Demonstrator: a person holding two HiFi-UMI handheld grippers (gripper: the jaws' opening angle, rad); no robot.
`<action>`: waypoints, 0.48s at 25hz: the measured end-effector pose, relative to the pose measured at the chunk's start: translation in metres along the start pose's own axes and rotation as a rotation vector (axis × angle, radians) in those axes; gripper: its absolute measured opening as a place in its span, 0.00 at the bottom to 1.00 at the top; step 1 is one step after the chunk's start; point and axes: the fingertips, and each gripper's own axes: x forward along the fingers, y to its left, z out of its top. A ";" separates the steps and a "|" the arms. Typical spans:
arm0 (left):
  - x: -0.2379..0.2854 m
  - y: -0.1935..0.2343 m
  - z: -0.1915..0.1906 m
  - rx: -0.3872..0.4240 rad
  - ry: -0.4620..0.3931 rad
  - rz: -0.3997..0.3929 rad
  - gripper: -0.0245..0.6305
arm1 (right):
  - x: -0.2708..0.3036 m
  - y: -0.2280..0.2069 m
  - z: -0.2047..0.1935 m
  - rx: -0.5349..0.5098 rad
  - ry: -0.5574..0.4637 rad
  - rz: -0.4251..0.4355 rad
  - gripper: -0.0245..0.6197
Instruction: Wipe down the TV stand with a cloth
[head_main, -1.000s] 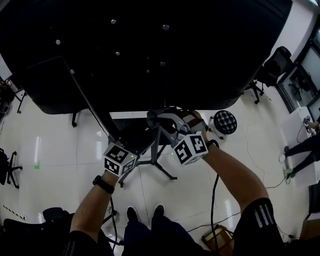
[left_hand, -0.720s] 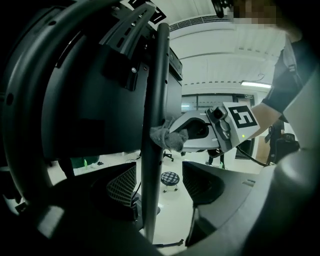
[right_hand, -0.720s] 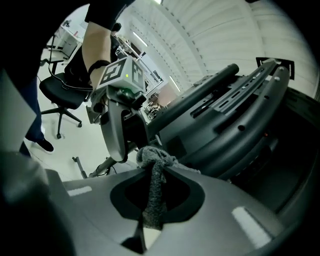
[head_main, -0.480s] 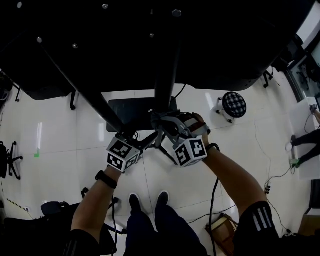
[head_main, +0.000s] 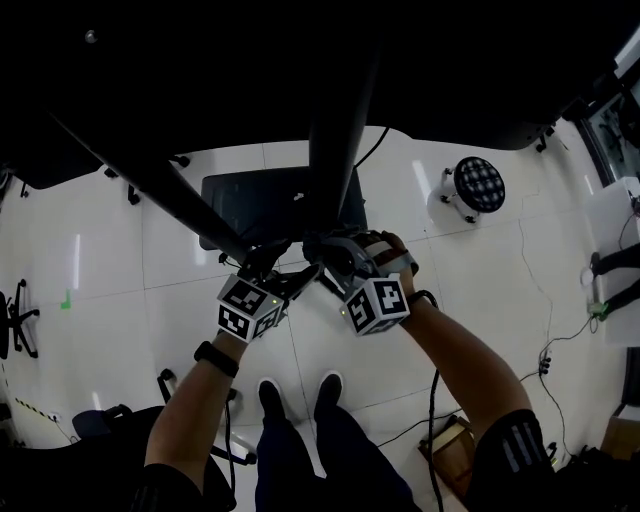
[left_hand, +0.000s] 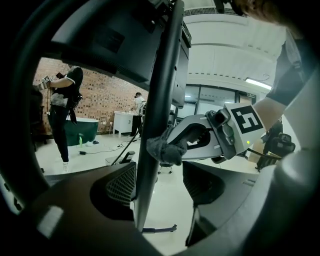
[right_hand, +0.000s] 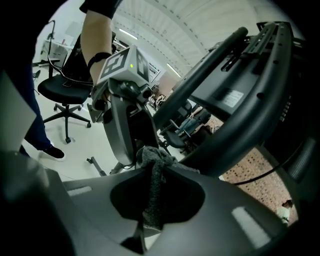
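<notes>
**Cloth contact on a post of the TV stand, head view and both gripper views.**

The right hand-held gripper (head_main: 328, 255) is clamping a grey cloth (left_hand: 163, 150) between closed jaws. A strip of the fabric is running back between them, and the bunched end is projecting past the tips. That bunch is touching a dark post (left_hand: 159, 95) of the stand, on the side facing the right hand-held gripper.

The left hand-held gripper (left_hand: 160, 172) is sitting with its jaws apart and the same post passing between them. The post is lying close to one jaw, with a gap showing at the other. This gripper is clamping nothing and appears to be acting as a guide or steadying rest.

The governing relation is this: the post's long axis is running from the floor end up toward the dark back of the TV (head_main: 200, 80). The cloth is meeting the post from the side, just beyond the left jaws' tips. The right hand is therefore the working hand. A wiping stroke would probably need to travel along the post rather than across it, and the left jaws are limiting travel in their direction.

A second, slanted bar (head_main: 170, 195) is lying to the left in the head view, apart from the cloth.
</notes>
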 end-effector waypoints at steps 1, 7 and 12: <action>0.005 0.002 -0.009 -0.004 0.005 -0.002 0.52 | 0.007 0.008 -0.007 0.009 0.007 0.009 0.07; 0.030 0.017 -0.058 -0.032 0.032 -0.004 0.53 | 0.043 0.050 -0.045 0.025 0.044 0.054 0.07; 0.044 0.026 -0.092 -0.048 0.057 -0.005 0.53 | 0.064 0.079 -0.070 0.043 0.072 0.088 0.07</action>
